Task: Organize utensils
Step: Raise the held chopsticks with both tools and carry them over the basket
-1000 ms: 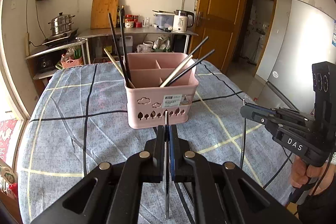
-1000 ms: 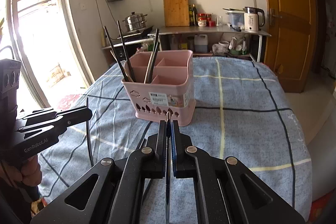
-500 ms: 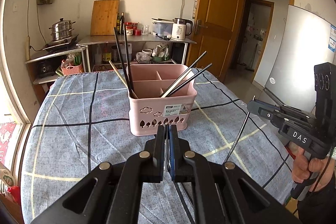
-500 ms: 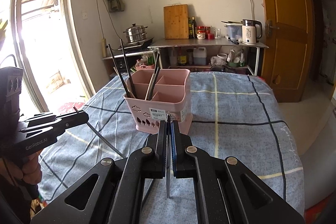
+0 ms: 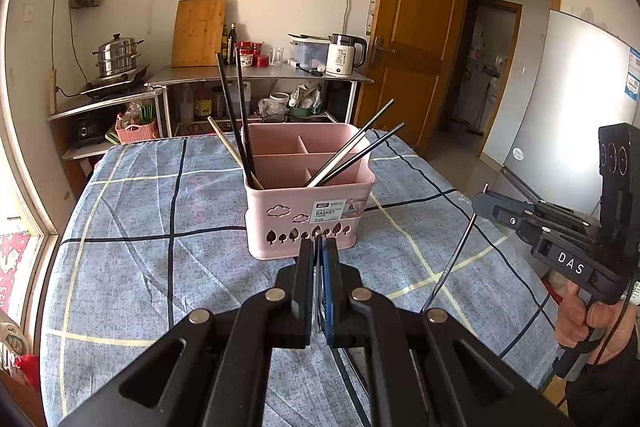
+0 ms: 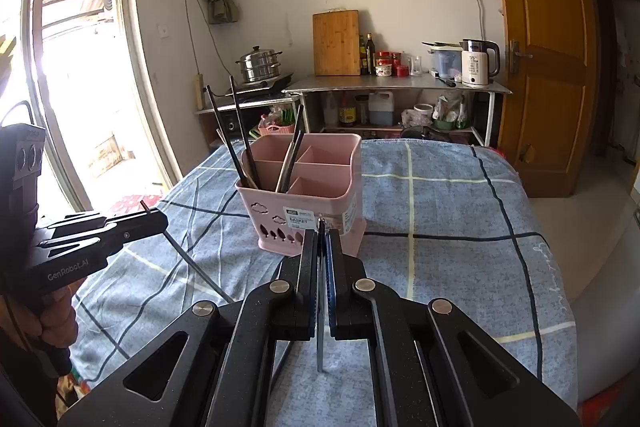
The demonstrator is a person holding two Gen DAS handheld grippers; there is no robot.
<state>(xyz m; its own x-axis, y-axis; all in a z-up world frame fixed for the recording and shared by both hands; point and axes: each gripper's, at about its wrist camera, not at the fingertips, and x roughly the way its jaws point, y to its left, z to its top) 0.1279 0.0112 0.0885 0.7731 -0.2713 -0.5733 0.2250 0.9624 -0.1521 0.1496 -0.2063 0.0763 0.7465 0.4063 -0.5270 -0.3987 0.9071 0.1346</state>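
Note:
A pink utensil basket [image 5: 308, 203] with several compartments stands on the blue checked tablecloth [image 5: 140, 259]; it also shows in the right wrist view [image 6: 304, 195]. Dark chopsticks [image 5: 236, 115] lean in its left compartment, and others [image 5: 360, 151] lean to the right. My left gripper [image 5: 319, 251] is shut on a thin metal chopstick [image 5: 316, 291], held above the cloth in front of the basket. My right gripper [image 6: 321, 239] is shut on another metal chopstick [image 6: 321, 339]. Each gripper shows in the other's view, with its chopstick hanging down at a slant [image 5: 452, 263] [image 6: 196, 267].
A metal shelf [image 5: 256, 75] with a kettle [image 5: 344, 55], a cutting board [image 5: 198, 31] and jars stands behind the table. A steamer pot [image 5: 118, 55] sits at the left. A wooden door [image 5: 412, 39] is at the right. The table edge drops off near the right gripper.
Both grippers have lifted and drawn back from the basket. Each held chopstick has swung from near upright to a slant, its lower end off the cloth.

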